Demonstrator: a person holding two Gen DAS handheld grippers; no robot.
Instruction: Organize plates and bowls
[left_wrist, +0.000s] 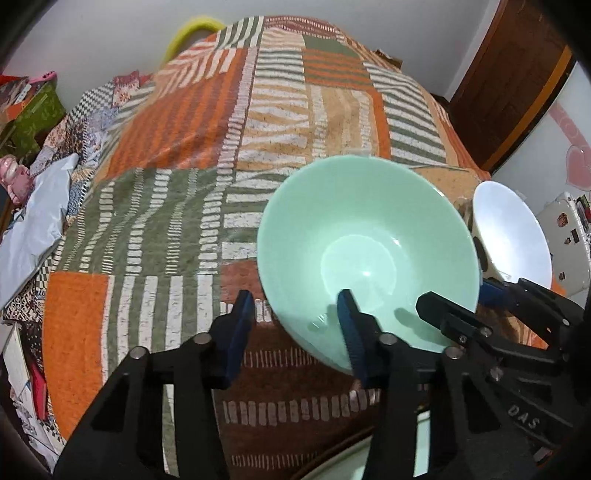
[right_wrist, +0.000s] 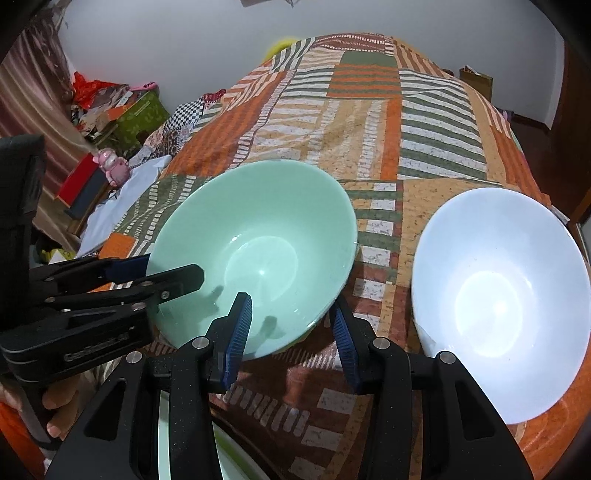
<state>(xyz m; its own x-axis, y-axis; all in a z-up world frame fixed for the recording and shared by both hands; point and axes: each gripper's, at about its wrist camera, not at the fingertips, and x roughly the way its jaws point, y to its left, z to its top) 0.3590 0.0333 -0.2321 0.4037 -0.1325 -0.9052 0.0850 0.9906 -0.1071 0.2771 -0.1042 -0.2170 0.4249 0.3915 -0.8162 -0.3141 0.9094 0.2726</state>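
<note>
A mint green bowl (left_wrist: 369, 247) (right_wrist: 258, 251) stands on the patchwork bedspread (left_wrist: 207, 155) (right_wrist: 369, 129). A white bowl (left_wrist: 513, 232) (right_wrist: 498, 299) stands to its right. My left gripper (left_wrist: 295, 325) (right_wrist: 147, 266) is open and straddles the green bowl's near left rim, one finger inside, one outside. My right gripper (right_wrist: 291, 325) (left_wrist: 458, 299) is open and straddles the green bowl's near right rim in the same way. The rim of a pale green plate (right_wrist: 166, 435) shows at the bottom edge, under the grippers.
The bed fills the view. Clutter lies along its left side: a white cloth (left_wrist: 33, 229), a pink toy (right_wrist: 112, 168), green and red boxes (right_wrist: 144, 114). A brown door (left_wrist: 509, 74) and a white case (left_wrist: 565, 240) stand at the right.
</note>
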